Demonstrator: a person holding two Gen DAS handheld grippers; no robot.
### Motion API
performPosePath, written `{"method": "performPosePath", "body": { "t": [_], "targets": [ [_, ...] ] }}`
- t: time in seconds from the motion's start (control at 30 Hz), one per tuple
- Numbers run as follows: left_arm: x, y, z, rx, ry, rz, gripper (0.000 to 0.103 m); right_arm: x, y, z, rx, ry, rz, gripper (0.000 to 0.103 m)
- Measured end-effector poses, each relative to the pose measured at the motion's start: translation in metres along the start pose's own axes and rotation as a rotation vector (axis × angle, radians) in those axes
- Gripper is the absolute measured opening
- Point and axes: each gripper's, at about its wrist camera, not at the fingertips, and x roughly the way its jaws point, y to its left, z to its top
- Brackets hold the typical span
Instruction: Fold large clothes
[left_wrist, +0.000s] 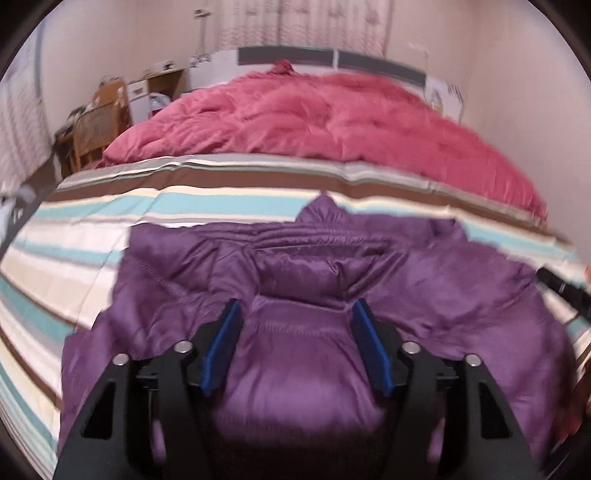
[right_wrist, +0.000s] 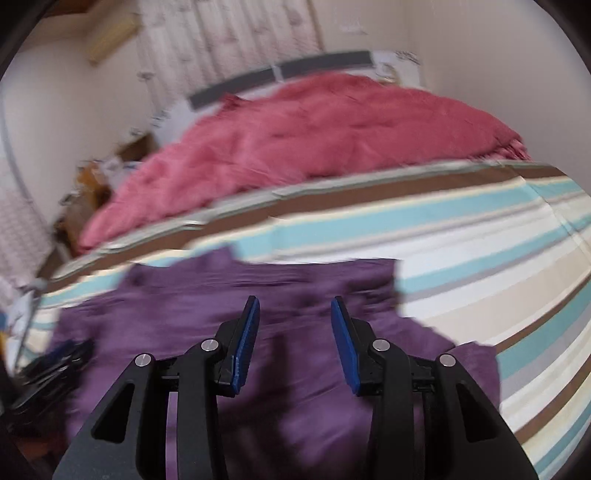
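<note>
A purple padded jacket (left_wrist: 424, 280) lies spread on the striped bed sheet (left_wrist: 74, 258), its collar toward the far side. My left gripper (left_wrist: 296, 314) hovers low over the jacket's middle, jaws apart, with a puffy fold of the jacket bulging up between the blue pads (left_wrist: 229, 332); I see no pinch on it. In the right wrist view the jacket (right_wrist: 207, 302) is blurred. There my right gripper (right_wrist: 294, 306) stands open above it with nothing between its fingers. A dark blurred shape at the lower left is the left gripper (right_wrist: 51, 365).
A crumpled red quilt (left_wrist: 332, 118) covers the far half of the bed, in front of a grey headboard (left_wrist: 295, 55). A wooden chair (left_wrist: 92, 136) and a cluttered desk (left_wrist: 155, 81) stand left of the bed. Bare striped sheet (right_wrist: 480, 258) lies right of the jacket.
</note>
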Motion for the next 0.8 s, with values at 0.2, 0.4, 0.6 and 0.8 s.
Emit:
{"method": "performPosePath", "body": {
  "t": [0.2, 0.4, 0.6, 0.8],
  "targets": [
    [-0.009, -0.02, -0.006, 0.08, -0.042, 0.042, 0.072, 0.01, 0.072, -0.014, -0.172, 0.037, 0.099, 0.04],
    [0.021, -0.015, -0.017, 0.081, 0.004, 0.038, 0.079, 0.048, 0.079, -0.034, -0.183, 0.105, 0.056, 0.04],
    [0.031, -0.016, -0.019, 0.074, 0.022, 0.037, 0.079, 0.06, 0.077, -0.041, -0.173, 0.113, 0.046, 0.04],
    [0.009, -0.009, -0.022, 0.063, 0.016, 0.009, 0.084, 0.056, 0.077, -0.037, -0.167, 0.114, 0.061, 0.04]
  ]
}}
